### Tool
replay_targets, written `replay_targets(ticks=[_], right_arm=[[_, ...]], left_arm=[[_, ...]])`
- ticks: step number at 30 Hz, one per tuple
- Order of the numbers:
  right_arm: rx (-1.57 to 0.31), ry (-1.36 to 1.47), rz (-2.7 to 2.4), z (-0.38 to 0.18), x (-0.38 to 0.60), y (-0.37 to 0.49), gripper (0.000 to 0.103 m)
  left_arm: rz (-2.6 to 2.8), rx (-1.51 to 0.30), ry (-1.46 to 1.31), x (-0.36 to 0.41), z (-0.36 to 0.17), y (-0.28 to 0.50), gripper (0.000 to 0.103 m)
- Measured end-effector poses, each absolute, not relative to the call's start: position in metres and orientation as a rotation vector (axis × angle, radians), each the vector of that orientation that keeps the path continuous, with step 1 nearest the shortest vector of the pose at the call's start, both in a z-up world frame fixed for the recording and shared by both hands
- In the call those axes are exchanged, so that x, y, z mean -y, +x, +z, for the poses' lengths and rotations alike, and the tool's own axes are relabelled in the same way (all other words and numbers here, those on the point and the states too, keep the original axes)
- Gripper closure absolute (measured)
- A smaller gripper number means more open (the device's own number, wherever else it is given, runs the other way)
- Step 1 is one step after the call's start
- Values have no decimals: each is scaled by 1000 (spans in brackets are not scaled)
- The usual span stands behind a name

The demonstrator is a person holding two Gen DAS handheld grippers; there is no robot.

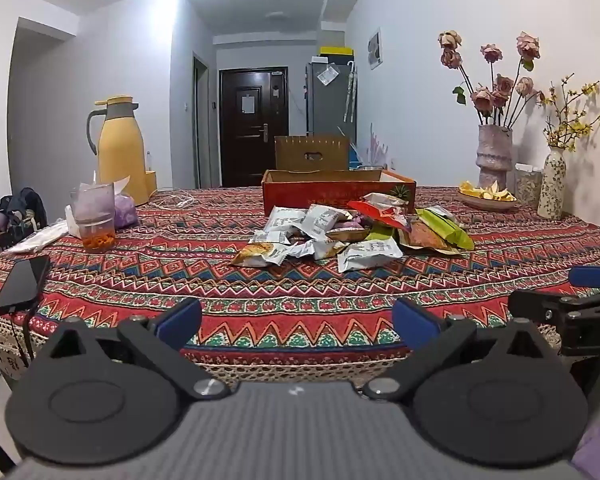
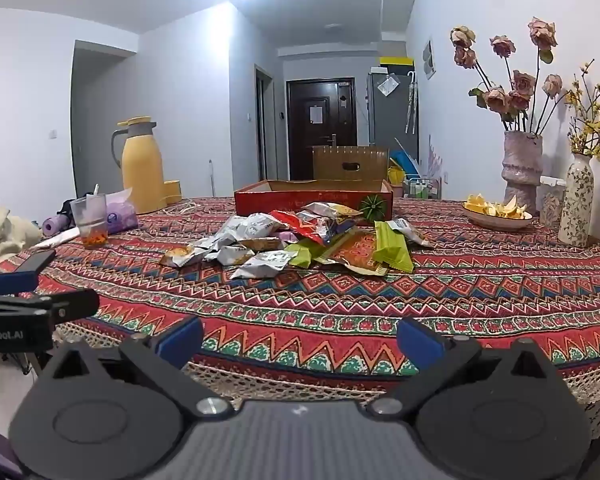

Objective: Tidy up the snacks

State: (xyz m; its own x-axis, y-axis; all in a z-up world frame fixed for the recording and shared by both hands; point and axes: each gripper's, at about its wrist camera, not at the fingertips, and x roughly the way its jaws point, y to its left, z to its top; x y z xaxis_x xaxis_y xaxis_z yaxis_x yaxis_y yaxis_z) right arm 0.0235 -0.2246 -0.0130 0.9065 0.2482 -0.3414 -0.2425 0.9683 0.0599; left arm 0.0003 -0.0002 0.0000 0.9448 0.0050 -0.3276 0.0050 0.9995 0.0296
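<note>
Left gripper [image 1: 298, 320] and right gripper [image 2: 300, 336], jaws spread wide and empty, at the table's near edge. Snack packets [image 1: 340, 236] heaped mid-table before the red box [image 1: 336, 194], whose interior is hidden; packet labels possibly illegible.

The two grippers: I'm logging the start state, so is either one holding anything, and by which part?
Nothing is held. The left gripper and right gripper are both open and empty, short of the pile of foil snack packets.
</note>
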Motion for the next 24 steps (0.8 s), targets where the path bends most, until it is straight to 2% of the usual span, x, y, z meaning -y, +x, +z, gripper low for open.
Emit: replay_targets(ticks=[24], right_arm=[[-362,0,255,-10,226,25,0]], left_arm=[[-5,-314,44,2,2,0,0]])
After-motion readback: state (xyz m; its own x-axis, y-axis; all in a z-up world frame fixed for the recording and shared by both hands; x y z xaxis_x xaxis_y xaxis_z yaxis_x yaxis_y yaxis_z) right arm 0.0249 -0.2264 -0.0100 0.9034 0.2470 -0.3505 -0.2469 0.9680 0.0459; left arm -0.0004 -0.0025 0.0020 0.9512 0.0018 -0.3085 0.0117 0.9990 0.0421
